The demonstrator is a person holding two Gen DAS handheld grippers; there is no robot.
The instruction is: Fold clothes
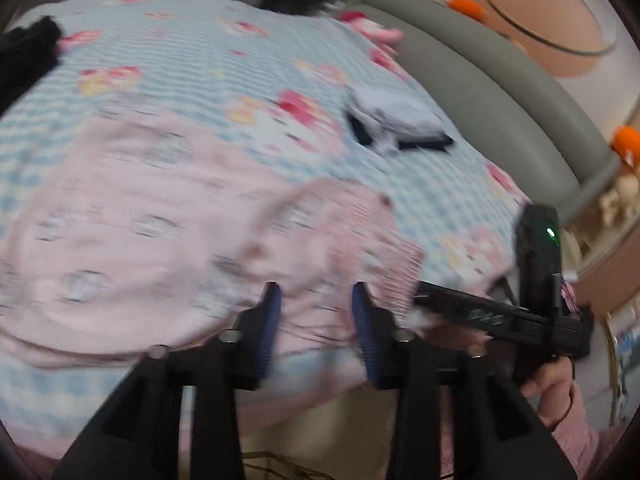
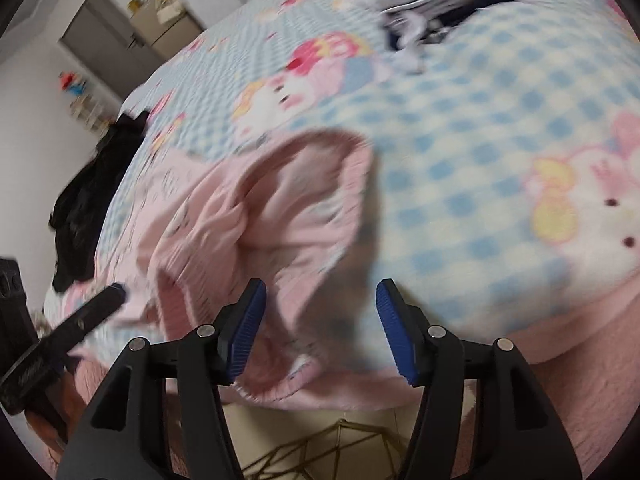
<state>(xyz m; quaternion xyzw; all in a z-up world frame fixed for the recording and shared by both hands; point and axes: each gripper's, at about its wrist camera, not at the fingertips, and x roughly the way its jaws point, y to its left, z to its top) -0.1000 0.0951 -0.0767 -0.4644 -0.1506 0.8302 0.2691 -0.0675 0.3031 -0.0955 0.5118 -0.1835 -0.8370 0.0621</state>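
Lying spread and rumpled on the checked blue bedspread (image 2: 500, 128), near the bed's front edge: the pink printed garment (image 1: 132, 216), its elastic waistband gaping as a loose loop (image 2: 304, 184). Hovering just above it with jaws parted and nothing between the pads: the left gripper (image 1: 316, 304). Likewise spread wide and empty over the waistband's near side: the right gripper (image 2: 320, 312). Blurred in both views, so exact contact with the cloth cannot be judged.

Likely to go wrong from here:
- Pinching only one layer of the open waistband, leaving the other layer behind and twisting any fold.
- Catching the bedspread along with the thin pink cloth, since both are soft and touching.
- Dragging the hem off the bed's edge, where some pink fabric already hangs close to the drop.
- Crossing paths, given how near the two grippers sit.

Well apart and no obstacle: a grey and navy garment (image 1: 400, 120) farther up the bed, and a black pile (image 2: 92, 200) at the far side.
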